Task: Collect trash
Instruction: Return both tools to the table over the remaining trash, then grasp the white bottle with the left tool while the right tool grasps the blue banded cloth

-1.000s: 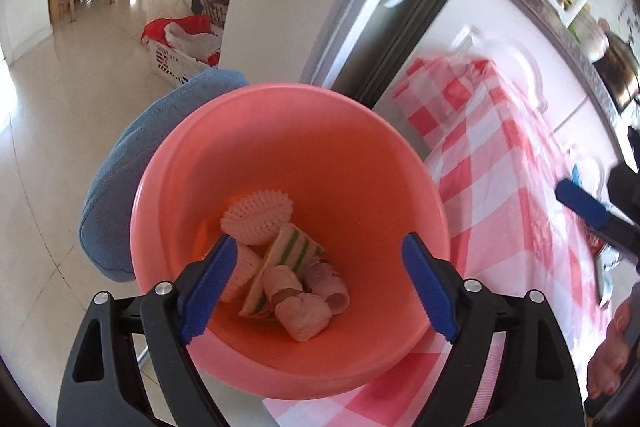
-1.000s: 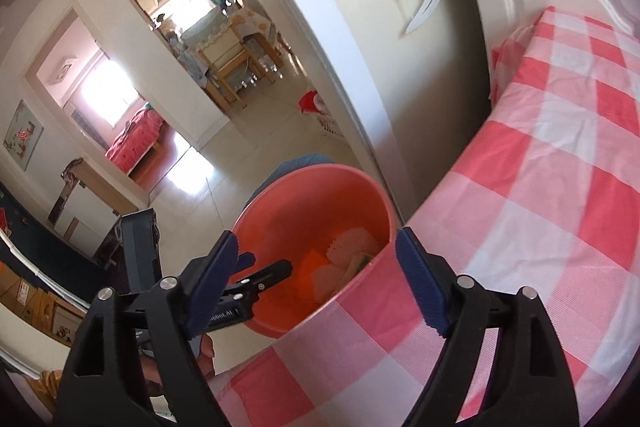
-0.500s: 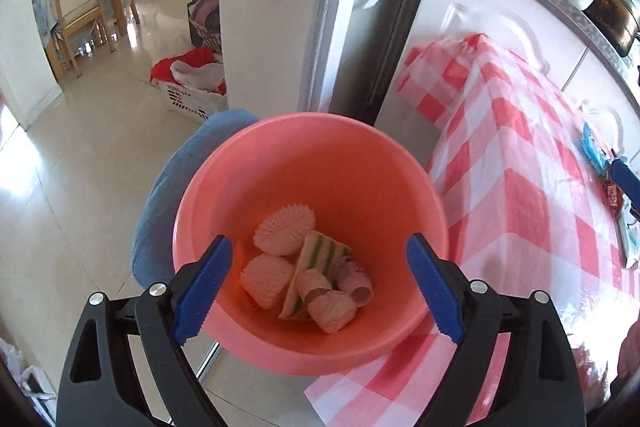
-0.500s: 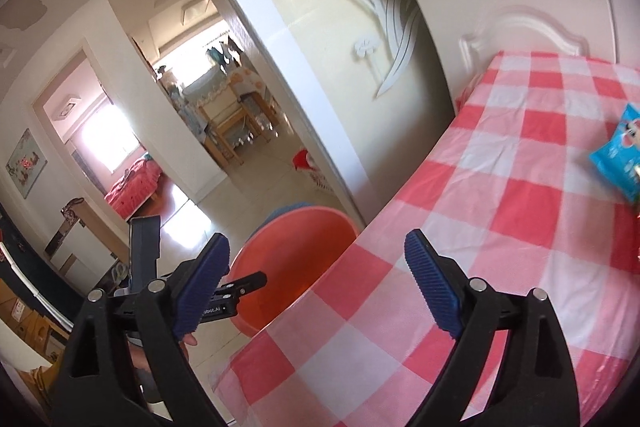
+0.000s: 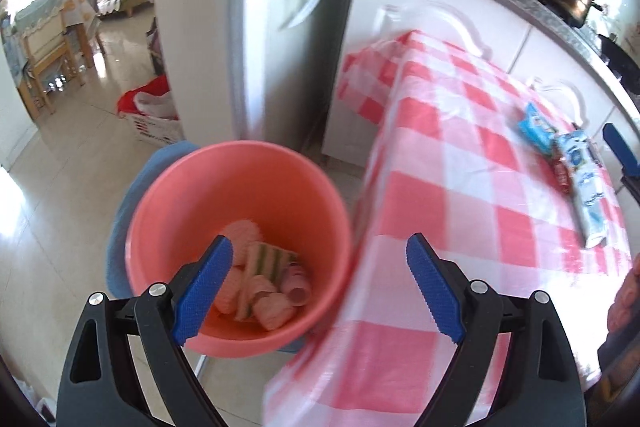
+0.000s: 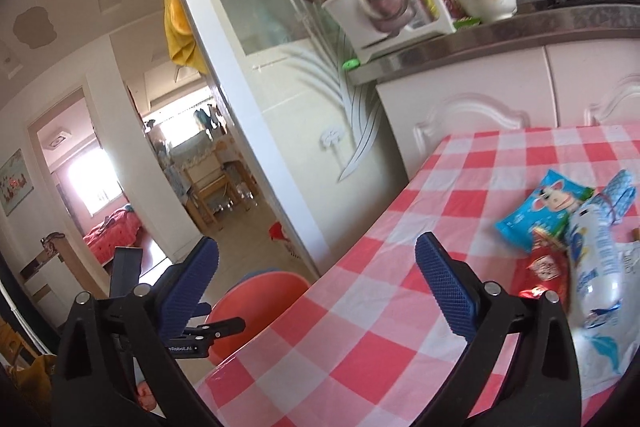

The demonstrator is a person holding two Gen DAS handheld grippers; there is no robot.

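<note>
Both spread, empty tools (image 5: 316,287) (image 6: 316,287) farther back from bin (image 5: 240,211), nearer wrappers (image 6: 548,227).

My left gripper (image 5: 316,283) spread wide above the pink bin (image 5: 240,251), bin mouth unblocked, checked table (image 5: 460,211) edge tight against its right rim, wrappers (image 6: 560,247) bunched at far right, open cloth ahead of my right gripper (image 6: 316,287), cabinet (image 6: 500,95) walls off the back.

Snack wrappers (image 6: 560,227) on checked tablecloth (image 6: 380,327)
</note>
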